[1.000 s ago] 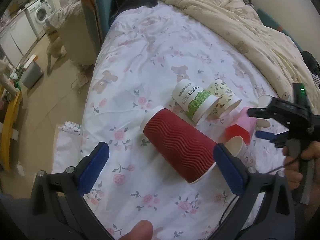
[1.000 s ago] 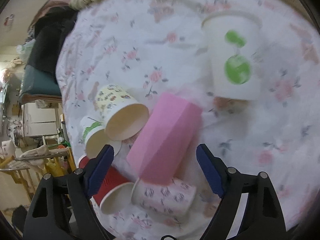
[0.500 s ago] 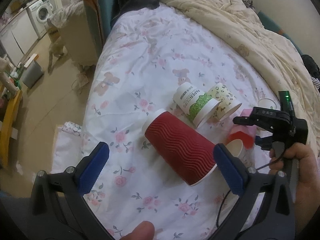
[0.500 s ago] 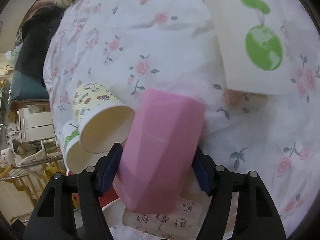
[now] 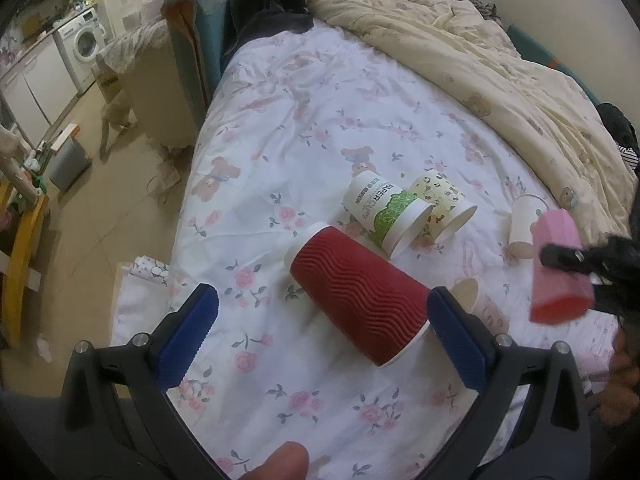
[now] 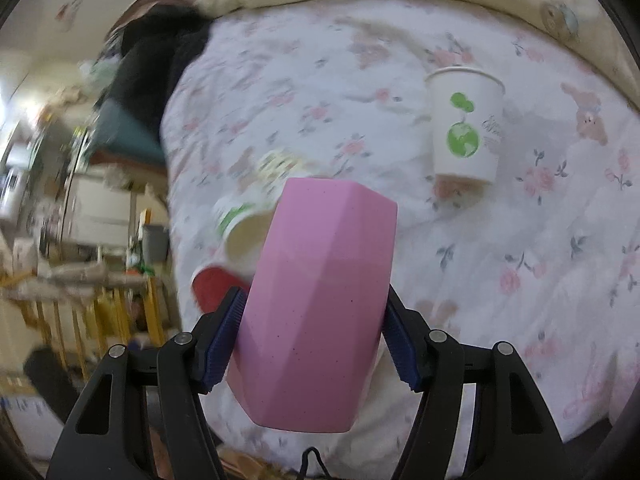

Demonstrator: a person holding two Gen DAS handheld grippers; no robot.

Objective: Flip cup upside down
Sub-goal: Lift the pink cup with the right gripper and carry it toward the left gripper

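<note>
My right gripper [image 6: 312,340] is shut on a pink faceted cup [image 6: 320,296] and holds it in the air above the bed, its closed base pointing away from me. The cup also shows at the right of the left wrist view [image 5: 560,268], tilted, with its mouth down and toward me. My left gripper [image 5: 320,340] is open and empty. A red ribbed cup [image 5: 356,296] lies on its side between and just past its fingers.
On the floral bedsheet [image 5: 320,120] lie a green-printed paper cup [image 5: 384,216] and a patterned cup [image 5: 444,204] on their sides. A white cup with a green globe [image 6: 464,128] stands upside down. A cream duvet [image 5: 480,60] is bunched behind. The bed's edge and the floor are at left.
My right gripper has shut on the pink cup and lifted it off the bed, swinging it to the right. The left gripper has barely moved.
</note>
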